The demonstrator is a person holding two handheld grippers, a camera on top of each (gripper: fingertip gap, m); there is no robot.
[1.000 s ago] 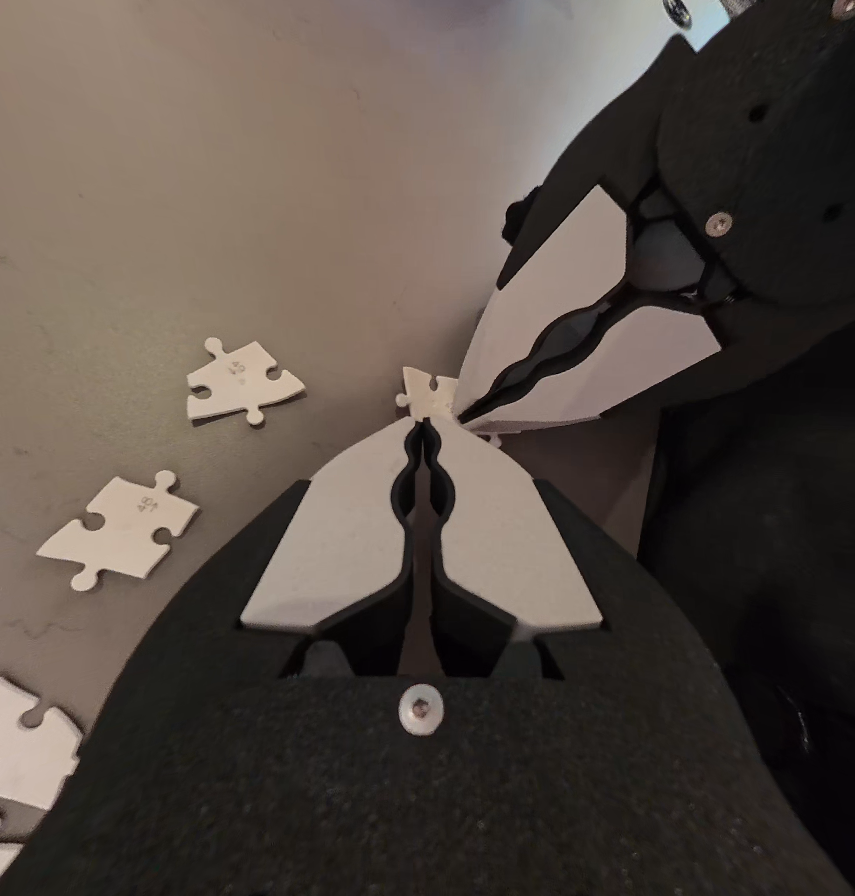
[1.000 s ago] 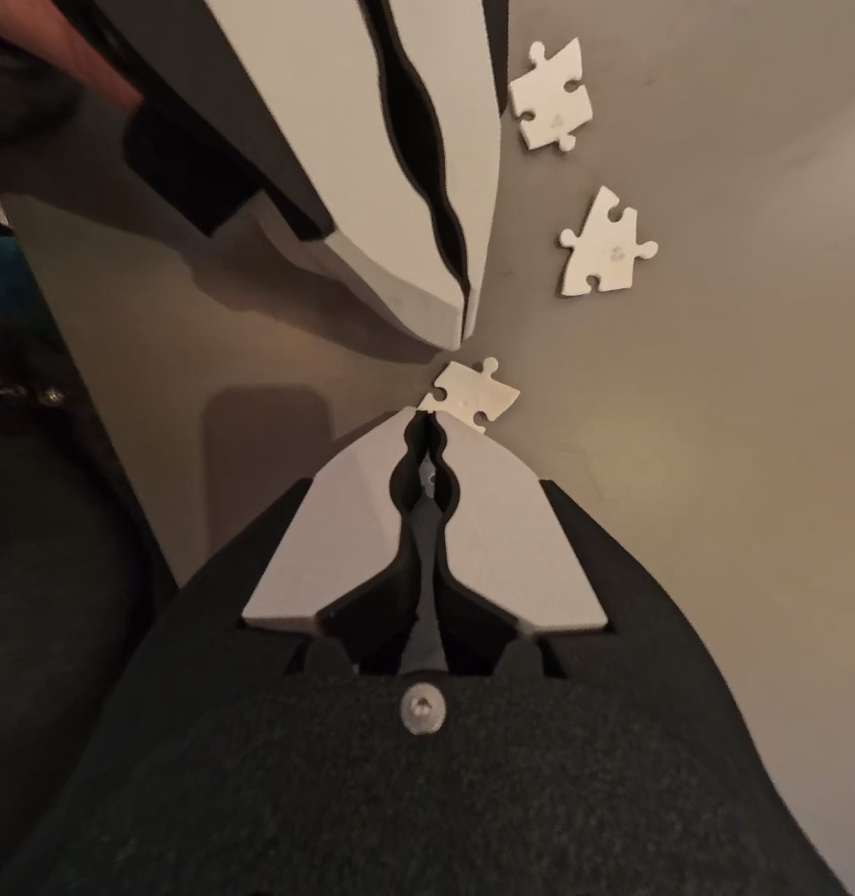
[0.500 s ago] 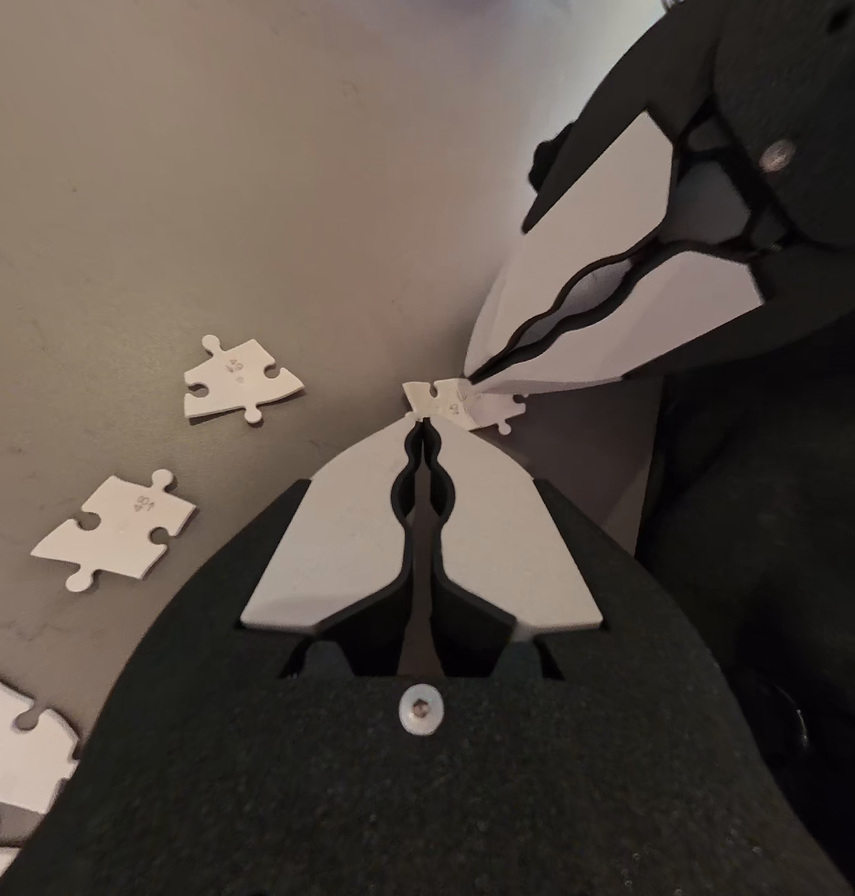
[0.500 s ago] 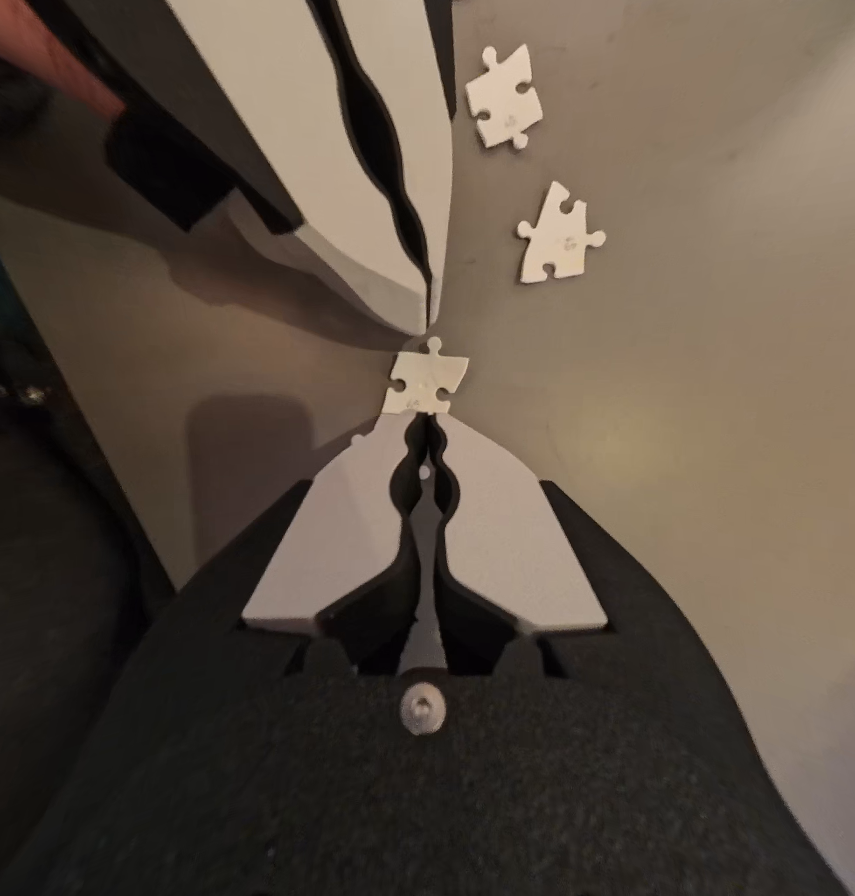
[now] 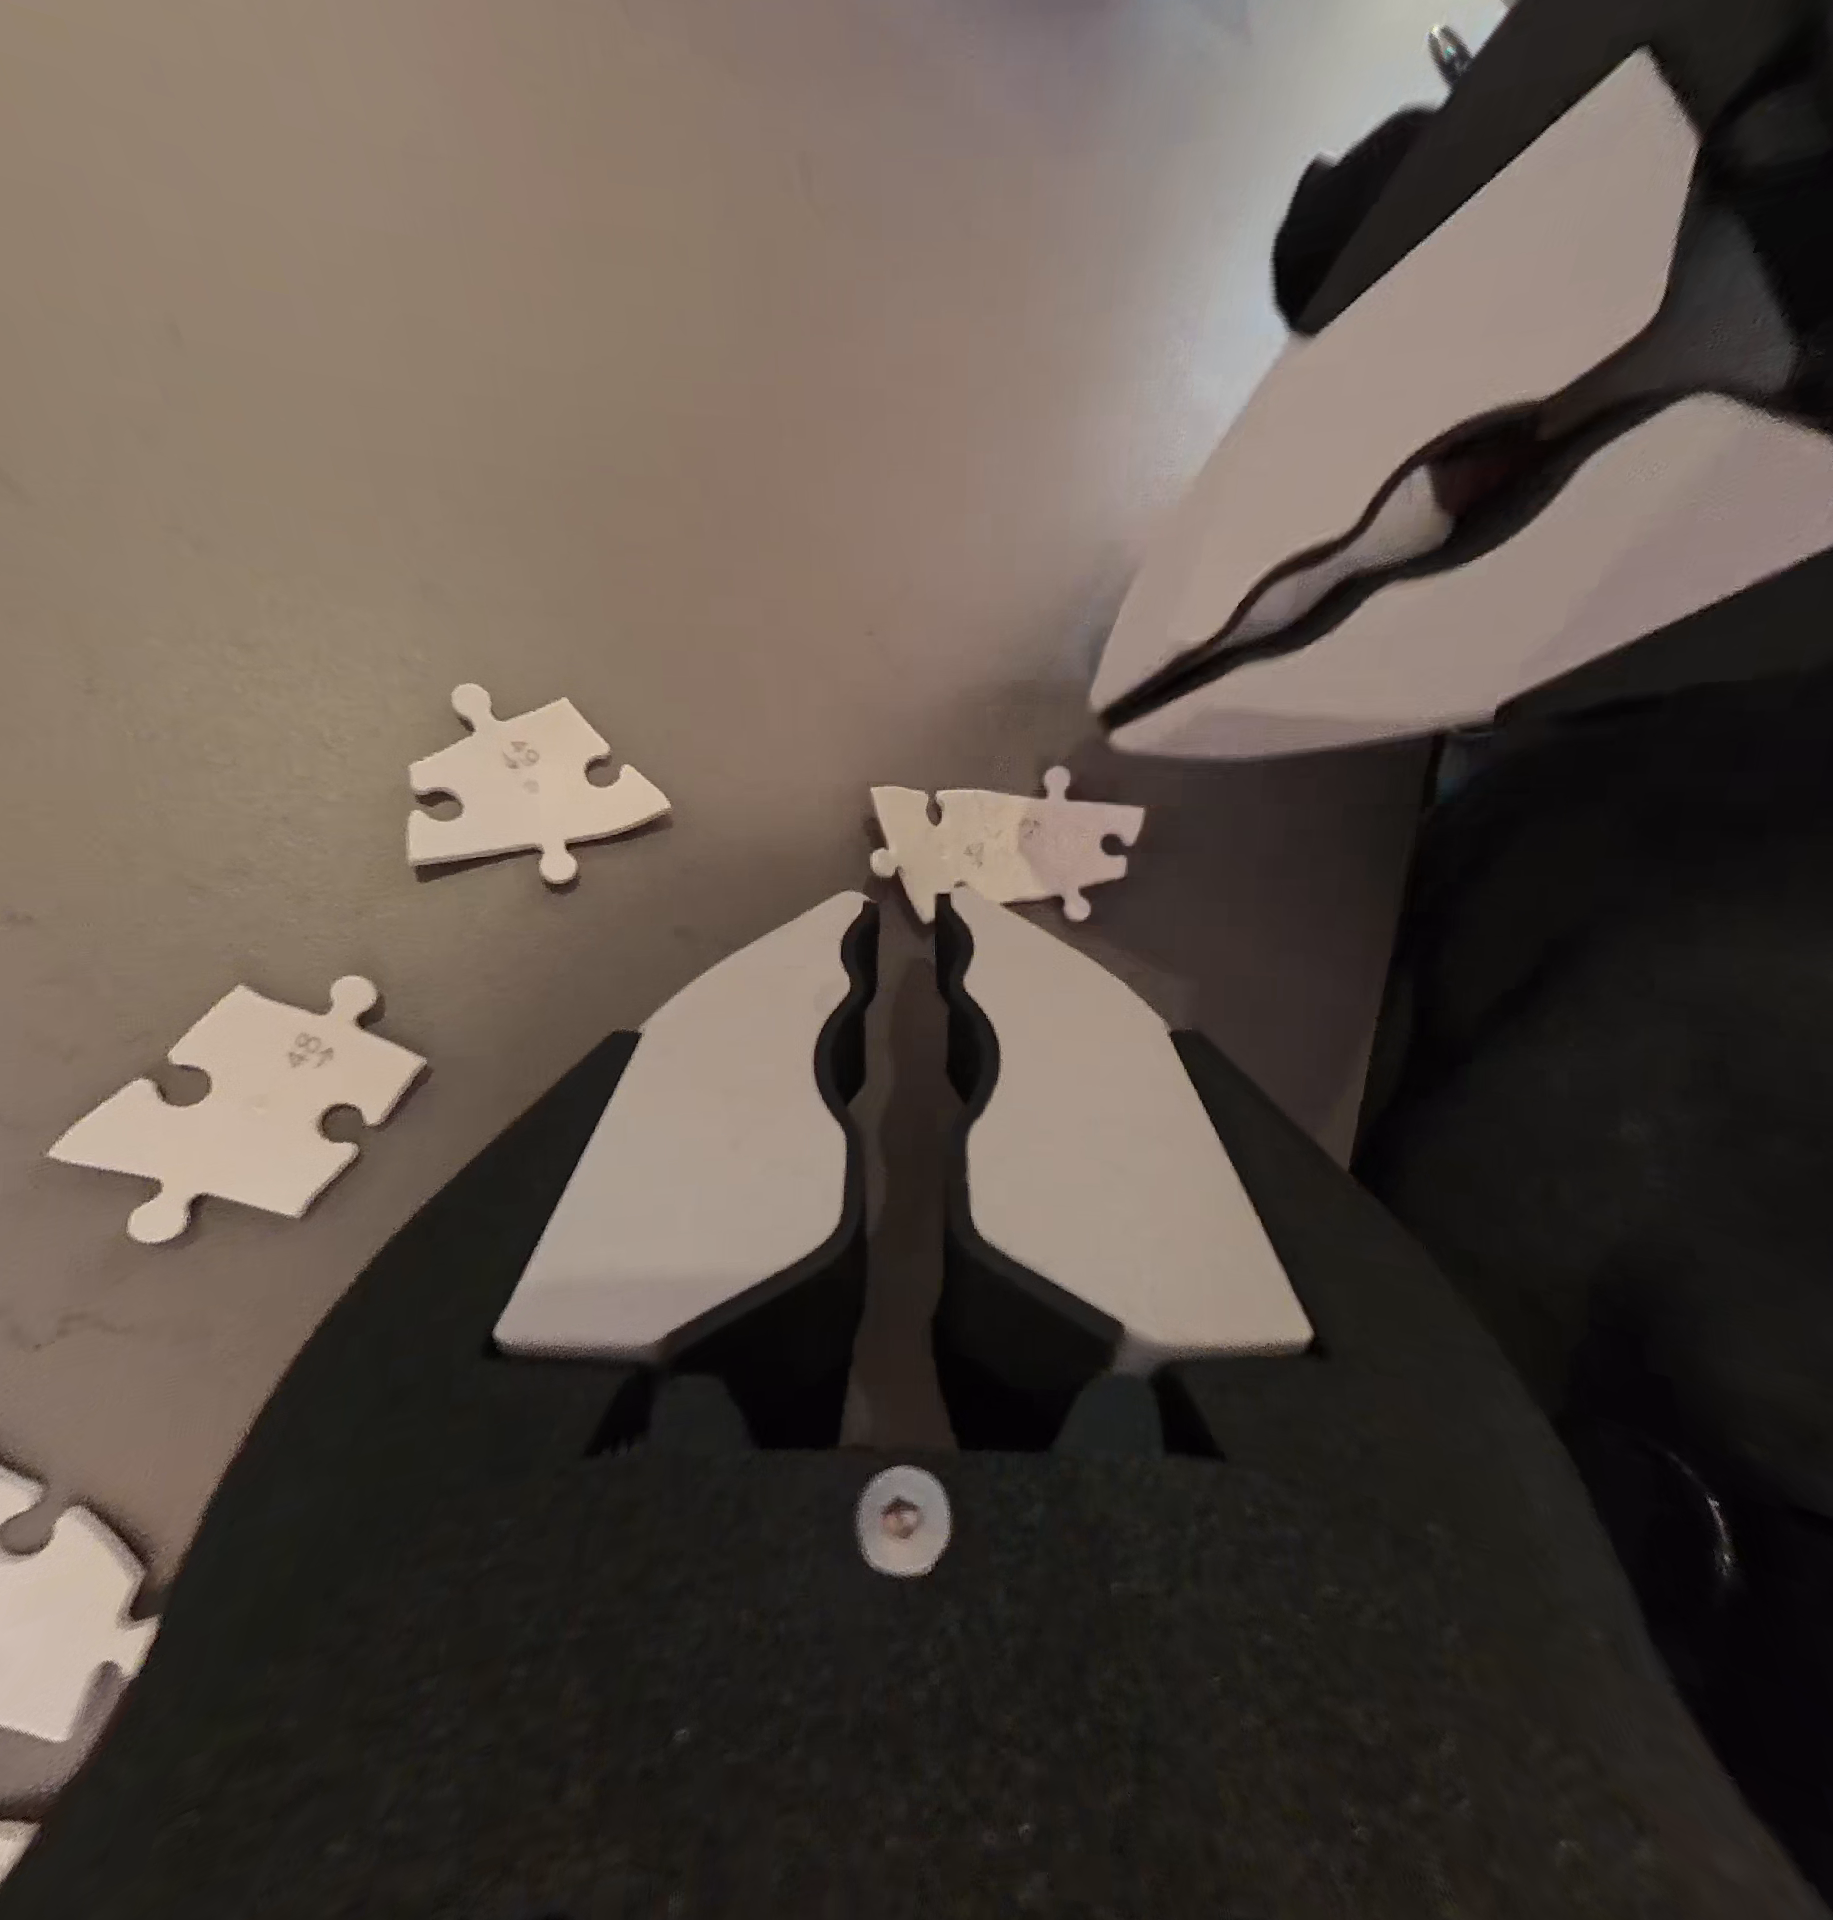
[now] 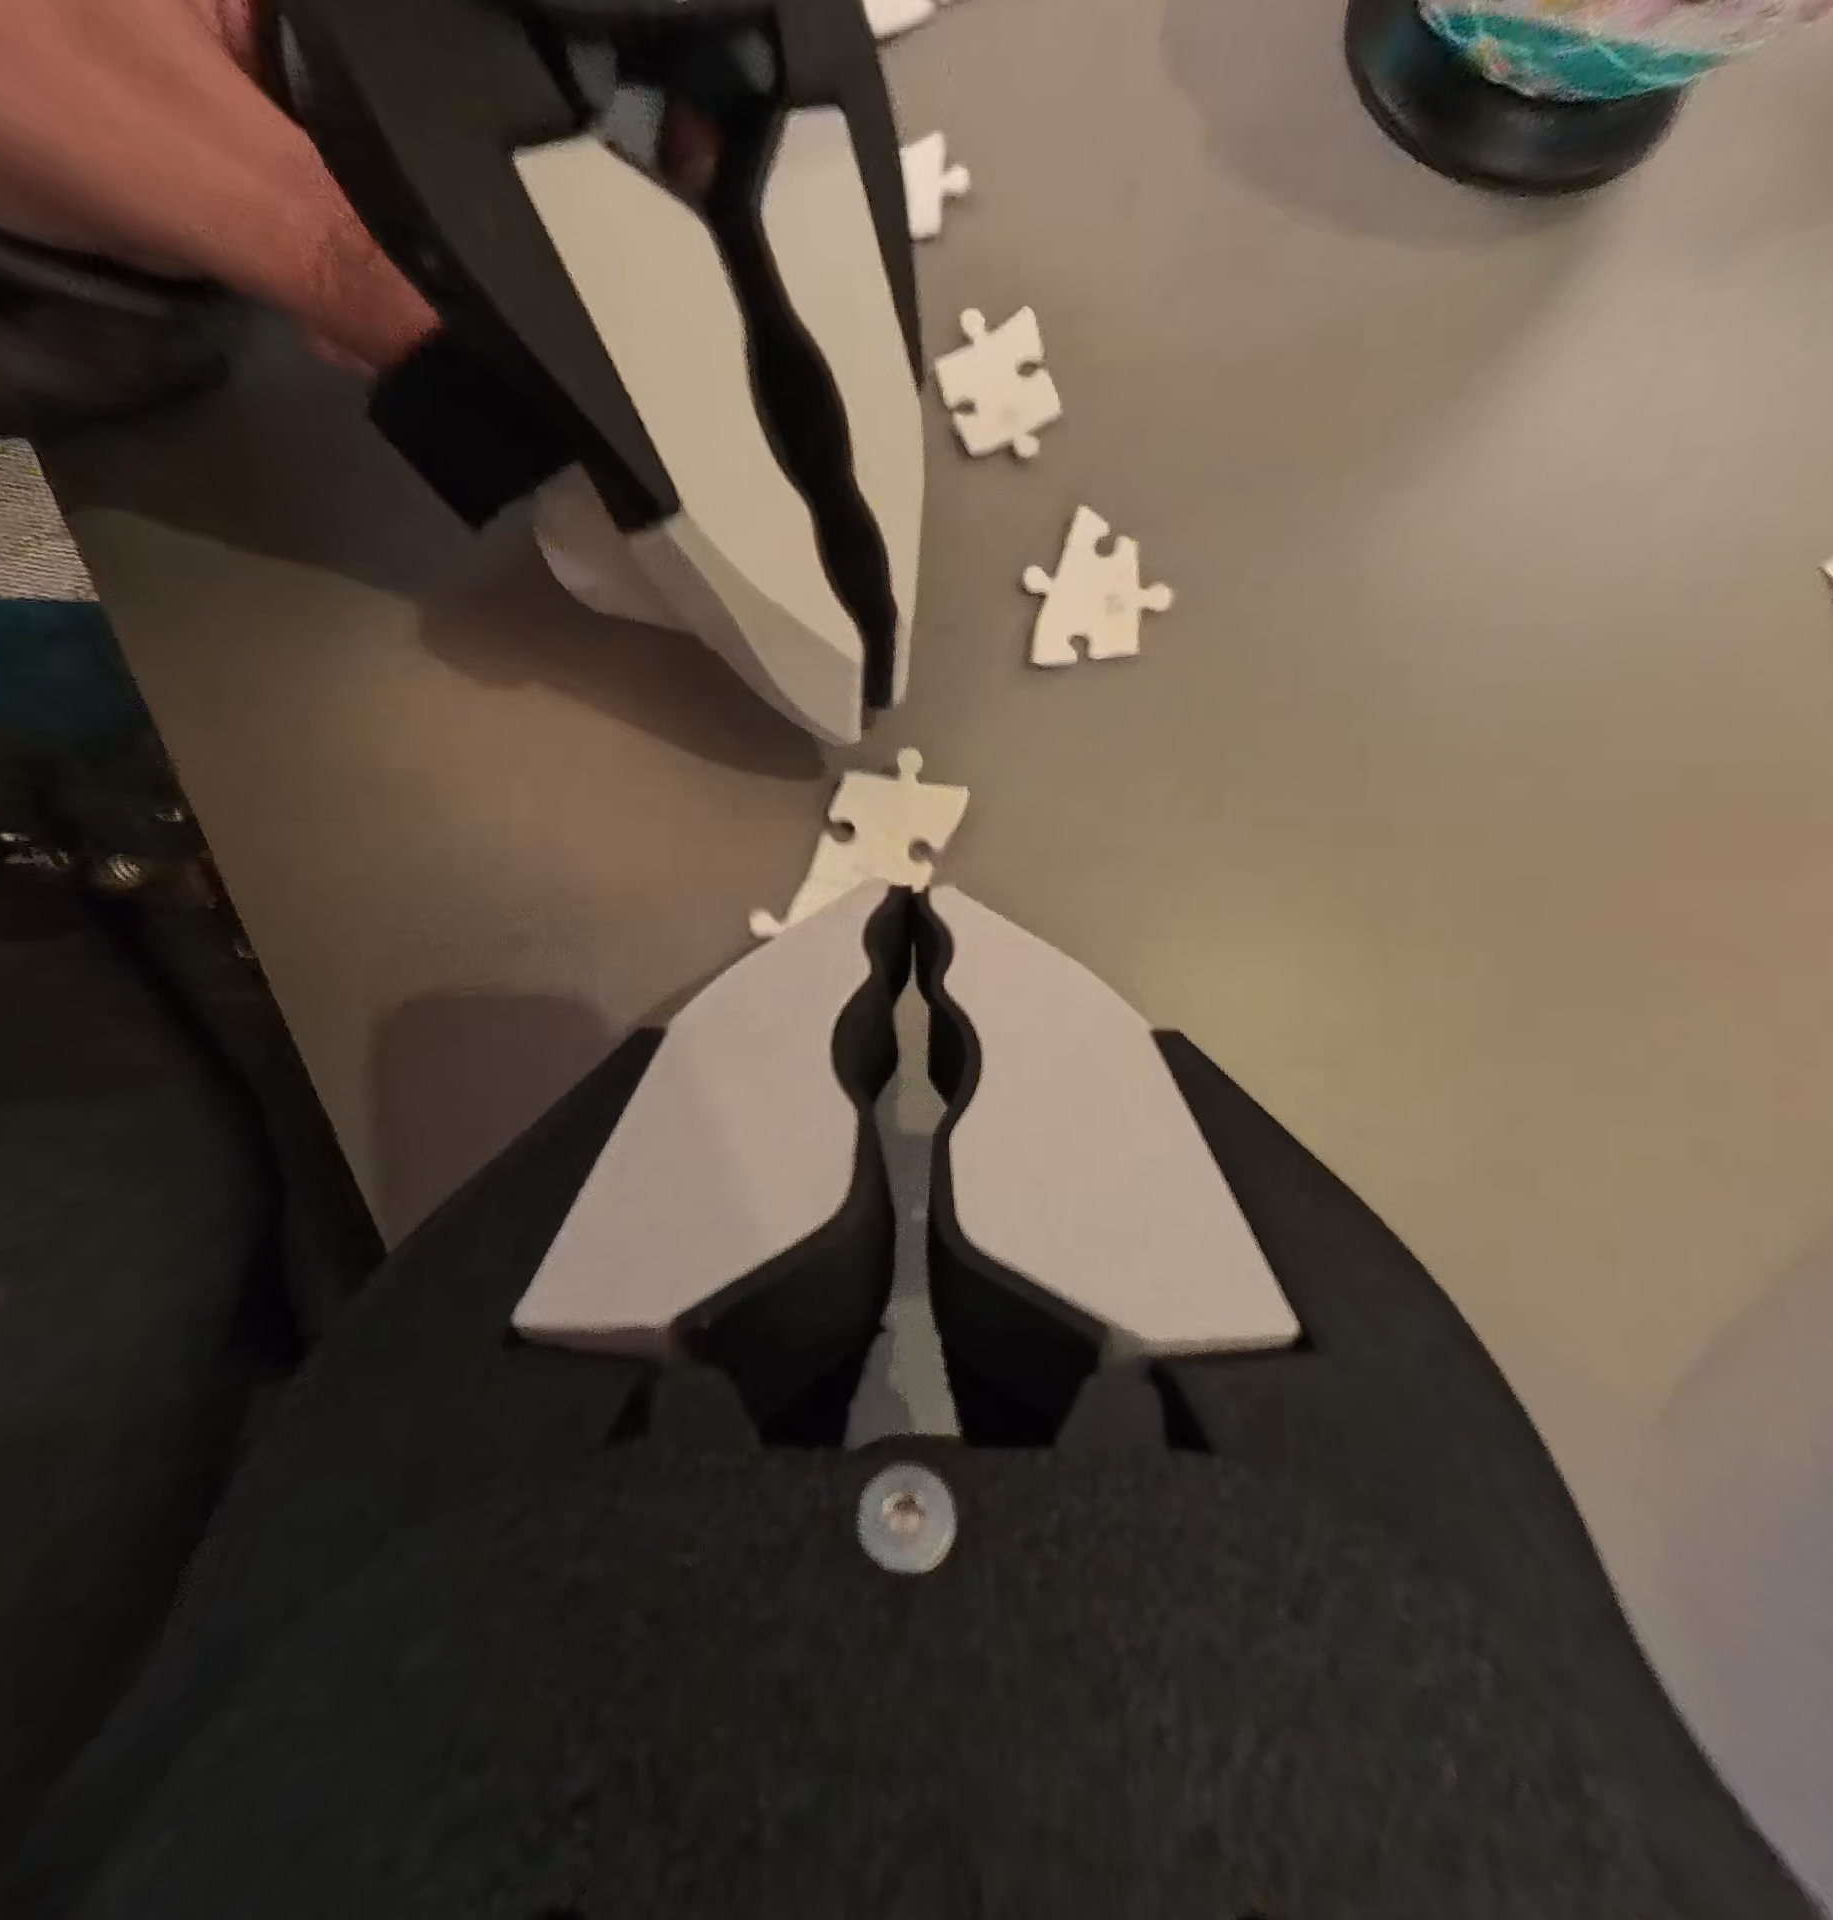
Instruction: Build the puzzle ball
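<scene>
Two grippers over the grey table. Loose white puzzle pieces: two joined at the tips, two clear beside them, more cut off at the edges. One dark round stand far back.

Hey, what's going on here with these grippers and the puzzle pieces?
A person works two grippers over a grey table. Two joined puzzle pieces lie between the tips. The left gripper is slightly open at them; the right gripper is shut, apparently clear. Loose pieces lie nearby, and the puzzle ball sits on a black stand.
</scene>
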